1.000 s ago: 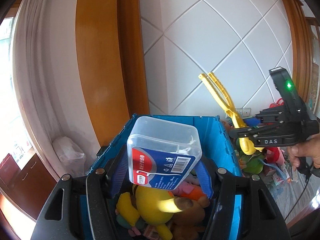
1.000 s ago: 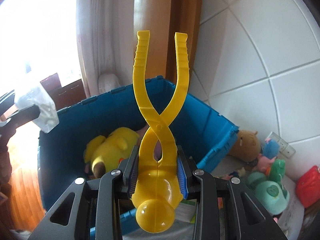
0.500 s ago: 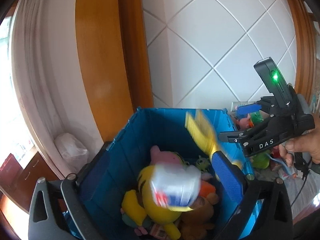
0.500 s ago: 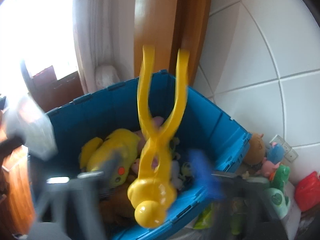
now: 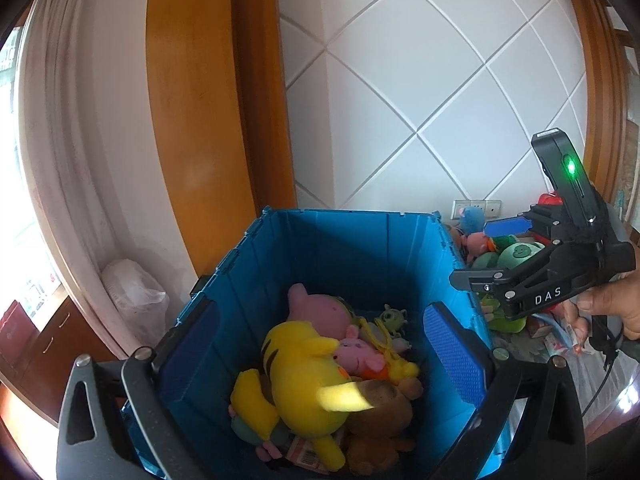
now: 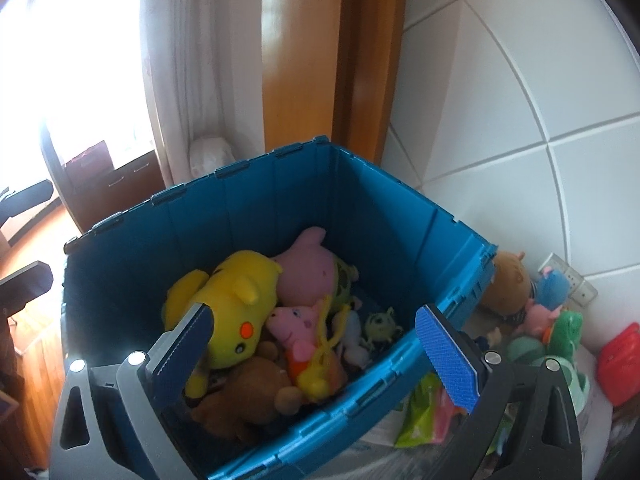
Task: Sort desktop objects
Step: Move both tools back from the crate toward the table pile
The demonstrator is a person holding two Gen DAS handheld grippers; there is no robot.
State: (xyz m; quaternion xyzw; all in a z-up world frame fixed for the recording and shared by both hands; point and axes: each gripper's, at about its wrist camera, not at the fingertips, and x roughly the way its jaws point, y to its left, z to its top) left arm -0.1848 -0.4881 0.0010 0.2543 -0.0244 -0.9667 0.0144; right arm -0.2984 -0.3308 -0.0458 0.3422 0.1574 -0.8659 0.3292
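From the left wrist, the left tongs (image 5: 320, 348) stand spread and empty above a blue bin (image 5: 340, 240) of plush toys (image 5: 304, 372), against a white tiled wall (image 5: 420, 80) and wooden frame (image 5: 192, 100).

From the right wrist, the right tongs (image 6: 316, 344) are likewise spread, empty, over the bin; more toys (image 6: 536, 304) crowd the counter (image 6: 404, 456) beside it.

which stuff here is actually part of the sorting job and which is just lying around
Part of the job:
- blue plastic crate
- yellow plush toy in it
- pile of soft toys beside the crate
- open left gripper
- open right gripper

Just lying about:
- white curtain
- white tiled wall
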